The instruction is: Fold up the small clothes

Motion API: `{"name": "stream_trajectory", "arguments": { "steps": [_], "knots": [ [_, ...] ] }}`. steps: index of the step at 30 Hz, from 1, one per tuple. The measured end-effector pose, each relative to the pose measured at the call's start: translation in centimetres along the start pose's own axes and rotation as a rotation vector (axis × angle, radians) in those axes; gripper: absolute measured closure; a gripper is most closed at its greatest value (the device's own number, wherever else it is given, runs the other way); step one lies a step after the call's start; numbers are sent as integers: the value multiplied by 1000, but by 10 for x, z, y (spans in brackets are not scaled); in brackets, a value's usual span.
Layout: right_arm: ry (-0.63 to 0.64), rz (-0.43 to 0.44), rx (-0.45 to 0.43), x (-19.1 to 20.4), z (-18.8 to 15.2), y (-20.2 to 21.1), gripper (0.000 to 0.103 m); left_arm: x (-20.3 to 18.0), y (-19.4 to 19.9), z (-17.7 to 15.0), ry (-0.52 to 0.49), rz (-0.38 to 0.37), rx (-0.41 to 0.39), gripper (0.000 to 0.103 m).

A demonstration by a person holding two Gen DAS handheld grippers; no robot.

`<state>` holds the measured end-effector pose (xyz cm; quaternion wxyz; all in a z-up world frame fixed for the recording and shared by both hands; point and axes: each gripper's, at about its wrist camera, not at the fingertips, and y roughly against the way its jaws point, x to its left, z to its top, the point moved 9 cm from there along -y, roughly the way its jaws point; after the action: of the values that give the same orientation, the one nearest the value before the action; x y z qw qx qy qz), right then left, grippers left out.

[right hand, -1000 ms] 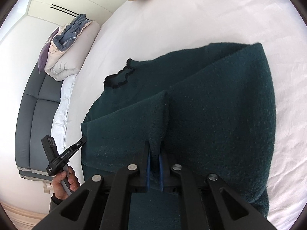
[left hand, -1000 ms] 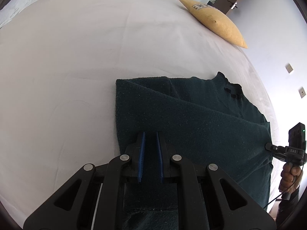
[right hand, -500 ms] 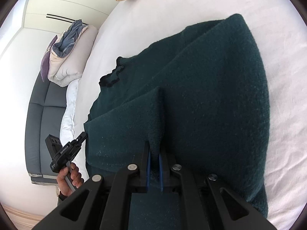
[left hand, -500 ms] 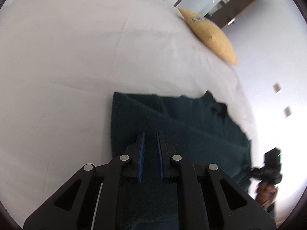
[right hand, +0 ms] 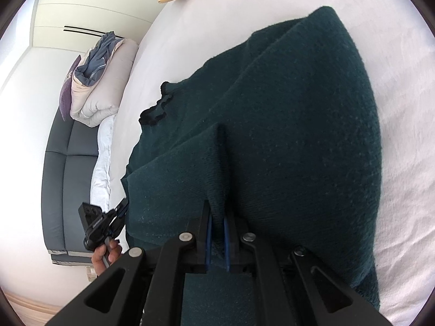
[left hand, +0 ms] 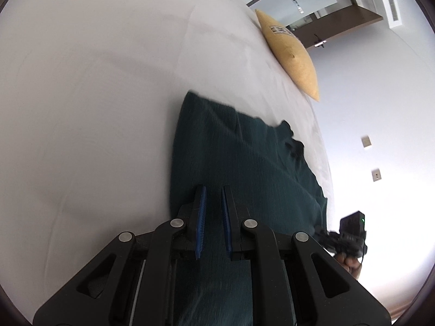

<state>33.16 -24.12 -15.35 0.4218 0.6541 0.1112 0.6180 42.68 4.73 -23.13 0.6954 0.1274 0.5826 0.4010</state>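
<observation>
A dark green knit sweater point(left hand: 244, 168) lies partly folded on the white bed point(left hand: 95, 95); its black-trimmed collar point(right hand: 155, 111) points away. In the right wrist view my right gripper point(right hand: 217, 217) is shut on a raised fold of the sweater point(right hand: 299, 125) near its hem. In the left wrist view my left gripper point(left hand: 213, 203) hovers over the sweater's other lower edge, its blue pads point(left hand: 201, 212) a narrow gap apart with cloth seen between them; whether they pinch it is unclear. Each gripper appears small in the other's view: the right gripper point(left hand: 350, 233) and the left gripper point(right hand: 100, 220).
A yellow pillow point(left hand: 293, 54) lies at the bed's far edge. A folded duvet with a blue garment point(right hand: 98, 81) rests on a grey sofa point(right hand: 68, 176) beside the bed. White wardrobe doors point(right hand: 89, 8) stand behind.
Both grippers have risen and tilted, drawing the sweater's lower edge up toward the collar. The right gripper keeps its hold on the fold. The left view has swung left and upward.
</observation>
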Motion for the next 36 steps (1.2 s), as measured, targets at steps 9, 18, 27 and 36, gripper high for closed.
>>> {"name": "stream_trajectory", "arguments": {
  "steps": [9, 18, 27, 36],
  "knots": [
    [20, -52, -23, 4, -5, 11, 94, 10, 35, -48, -69, 40, 8, 92],
    [-27, -61, -73, -9, -2, 34, 90, 10, 48, -60, -111, 119, -22, 92],
    [8, -146, -263, -38, -55, 154, 54, -4, 104, -118, -136, 114, -29, 91],
    [94, -185, -212, -58, -179, 167, 46, 14, 150, -215, -87, 107, 47, 81]
  ]
}}
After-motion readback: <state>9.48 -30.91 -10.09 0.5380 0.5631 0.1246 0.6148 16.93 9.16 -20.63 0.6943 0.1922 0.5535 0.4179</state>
